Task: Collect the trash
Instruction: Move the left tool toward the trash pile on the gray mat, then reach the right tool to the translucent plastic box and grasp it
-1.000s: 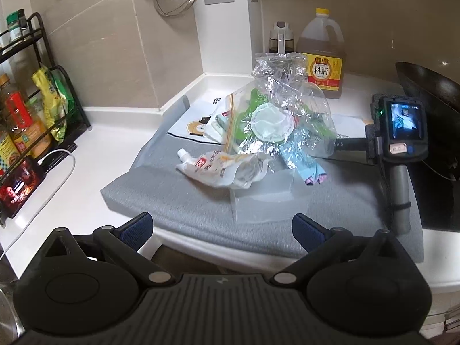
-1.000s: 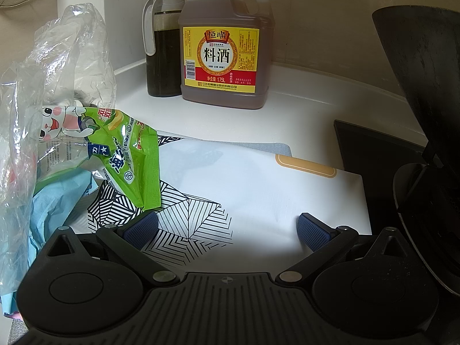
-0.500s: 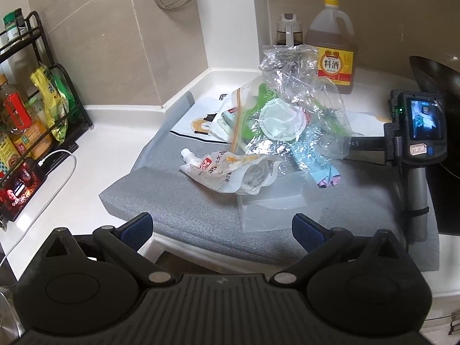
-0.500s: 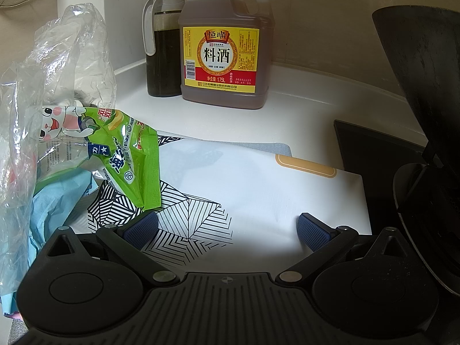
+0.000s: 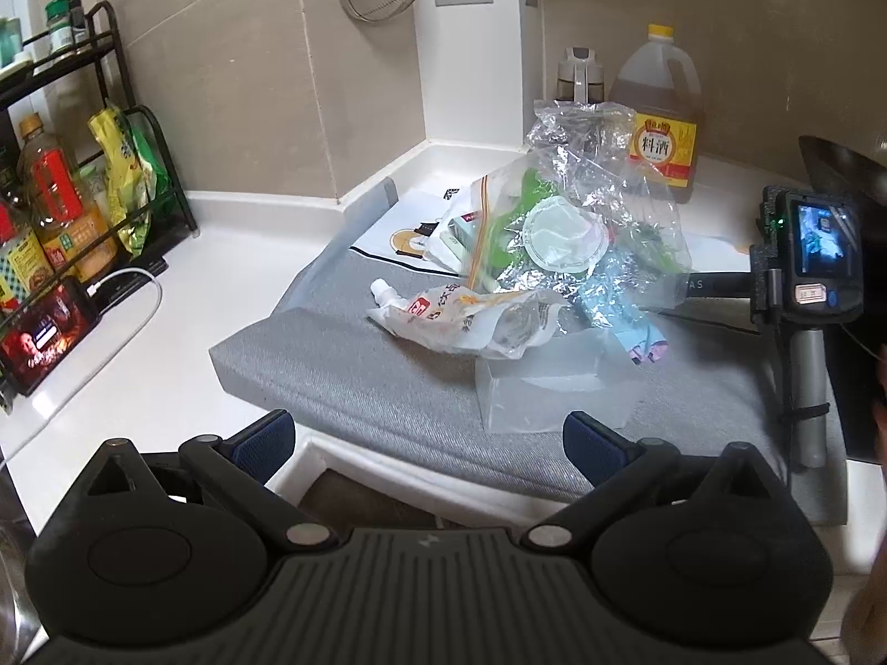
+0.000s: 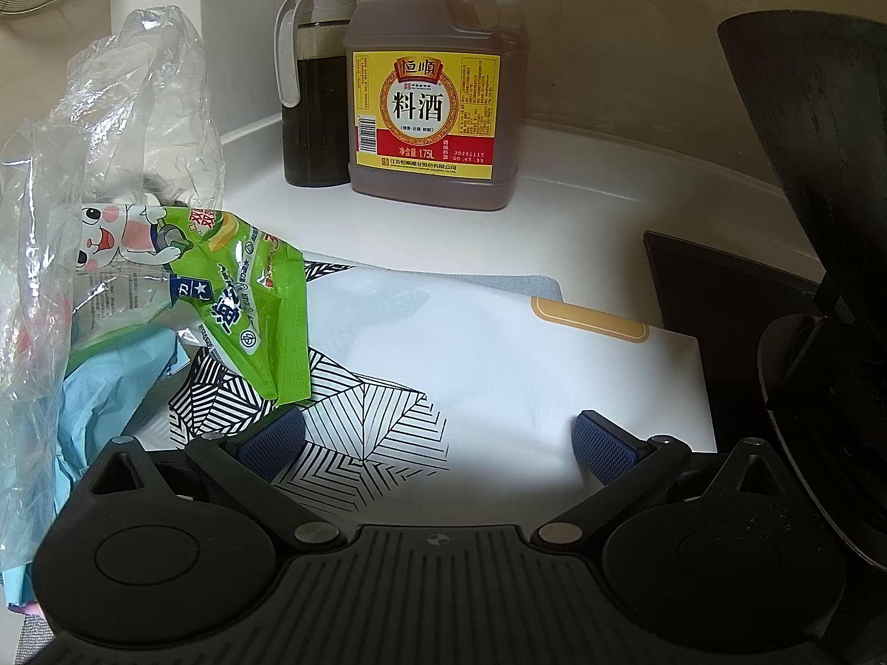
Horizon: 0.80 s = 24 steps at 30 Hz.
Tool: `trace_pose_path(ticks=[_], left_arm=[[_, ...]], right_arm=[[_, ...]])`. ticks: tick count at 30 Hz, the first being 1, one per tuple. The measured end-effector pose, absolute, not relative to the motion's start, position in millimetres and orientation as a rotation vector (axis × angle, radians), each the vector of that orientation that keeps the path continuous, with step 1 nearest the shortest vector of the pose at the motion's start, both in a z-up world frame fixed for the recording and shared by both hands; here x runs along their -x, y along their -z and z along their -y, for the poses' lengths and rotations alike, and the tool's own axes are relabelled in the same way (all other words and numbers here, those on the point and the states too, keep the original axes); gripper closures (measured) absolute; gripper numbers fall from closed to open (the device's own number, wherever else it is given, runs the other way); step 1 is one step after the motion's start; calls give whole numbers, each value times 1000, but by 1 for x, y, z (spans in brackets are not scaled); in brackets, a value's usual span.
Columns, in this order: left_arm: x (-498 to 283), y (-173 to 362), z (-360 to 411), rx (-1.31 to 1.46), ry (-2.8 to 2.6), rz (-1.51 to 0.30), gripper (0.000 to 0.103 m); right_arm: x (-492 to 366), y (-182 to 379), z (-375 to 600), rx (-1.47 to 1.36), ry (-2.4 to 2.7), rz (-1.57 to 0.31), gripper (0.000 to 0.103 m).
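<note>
A pile of trash (image 5: 554,255) lies on a grey mat (image 5: 360,366): crumpled clear plastic bags, a white spouted pouch (image 5: 460,321), a round white lid (image 5: 562,235) and a clear plastic box (image 5: 543,393). My left gripper (image 5: 427,435) is open and empty, low at the counter's front edge, short of the pile. My right gripper (image 6: 438,440) is open and empty over a white patterned paper bag (image 6: 471,366). A green snack wrapper (image 6: 249,299) and clear plastic (image 6: 111,166) lie at its left. The right gripper's handle with its screen (image 5: 815,260) rests on the mat's right side.
A cooking wine jug (image 6: 432,105) and a dark oil dispenser (image 6: 313,88) stand in the back corner. A black wok (image 6: 820,177) sits on the stove at right. A wire rack with bottles (image 5: 55,199), a phone (image 5: 44,332) and a white cable stand at left.
The left gripper has pulled back and to the left a little, so the pile sits further right in its view. The right gripper has not moved.
</note>
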<state>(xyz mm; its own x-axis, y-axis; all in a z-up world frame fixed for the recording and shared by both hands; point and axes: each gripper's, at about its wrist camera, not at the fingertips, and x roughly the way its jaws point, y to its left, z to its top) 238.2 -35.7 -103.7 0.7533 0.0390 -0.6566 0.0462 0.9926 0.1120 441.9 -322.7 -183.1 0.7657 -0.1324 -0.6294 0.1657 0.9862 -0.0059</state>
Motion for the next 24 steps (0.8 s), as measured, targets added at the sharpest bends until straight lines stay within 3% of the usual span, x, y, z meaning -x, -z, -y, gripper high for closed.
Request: trace_pose_path(ticks=[15,24], left_arm=[[-174,90,14,-83,-31,-659,0],[-150,97,5,-64,-38,-660,0]], right_arm=[[-431,180,314,-24,140,-696,0],[-244,109,282,13,23,-366,0]])
